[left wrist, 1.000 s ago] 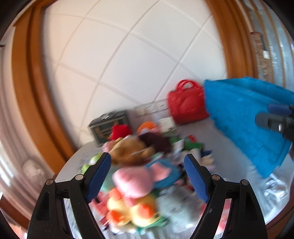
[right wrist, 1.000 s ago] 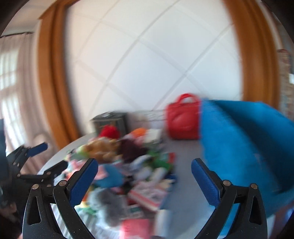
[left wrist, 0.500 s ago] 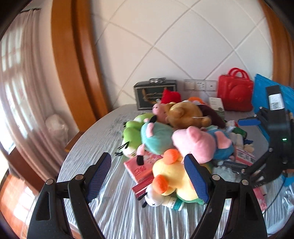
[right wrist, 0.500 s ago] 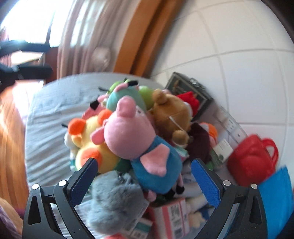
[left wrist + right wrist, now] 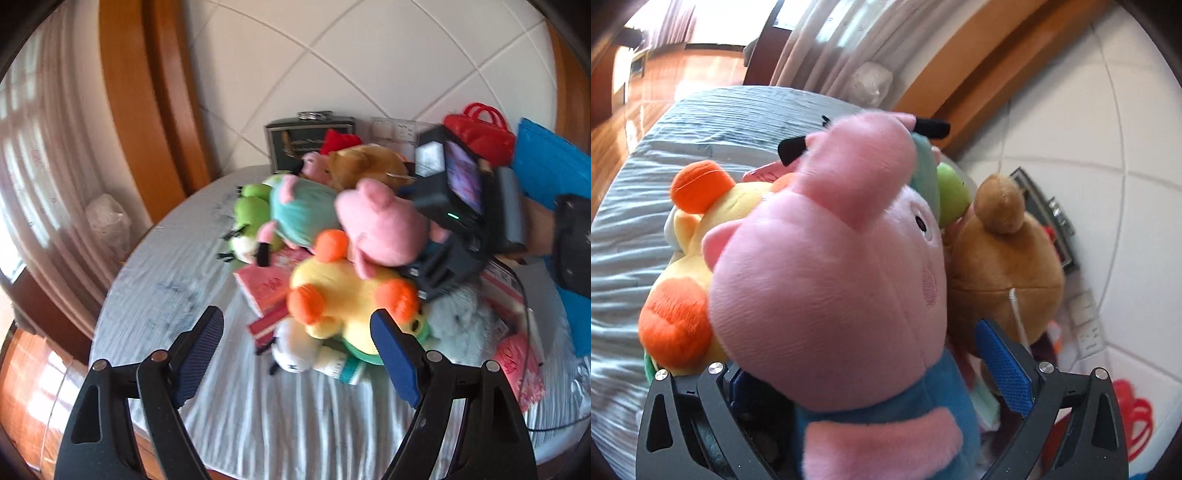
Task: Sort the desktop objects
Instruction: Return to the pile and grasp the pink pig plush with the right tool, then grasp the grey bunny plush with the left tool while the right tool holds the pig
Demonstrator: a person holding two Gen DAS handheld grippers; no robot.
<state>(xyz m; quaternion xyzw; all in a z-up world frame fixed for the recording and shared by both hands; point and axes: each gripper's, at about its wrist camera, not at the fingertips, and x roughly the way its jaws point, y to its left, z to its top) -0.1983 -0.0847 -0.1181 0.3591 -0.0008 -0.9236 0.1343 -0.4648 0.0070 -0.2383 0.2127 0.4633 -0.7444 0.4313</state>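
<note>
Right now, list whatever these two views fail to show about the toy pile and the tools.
- Right tool: the pink pig covers its left pad, so contact is unclear in the right view.
- Pig's body: cut off by the bottom edge there.
- Things under the yellow duck: buried in the left view.
- Writing on the pink box: blurred.

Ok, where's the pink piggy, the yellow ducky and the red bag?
pink pig plush (image 5: 827,295): right wrist view, on its big head.
yellow duck plush (image 5: 343,291): left wrist view, on its yellow body.
red bag (image 5: 480,134): left wrist view, on its front below the handles.
</note>
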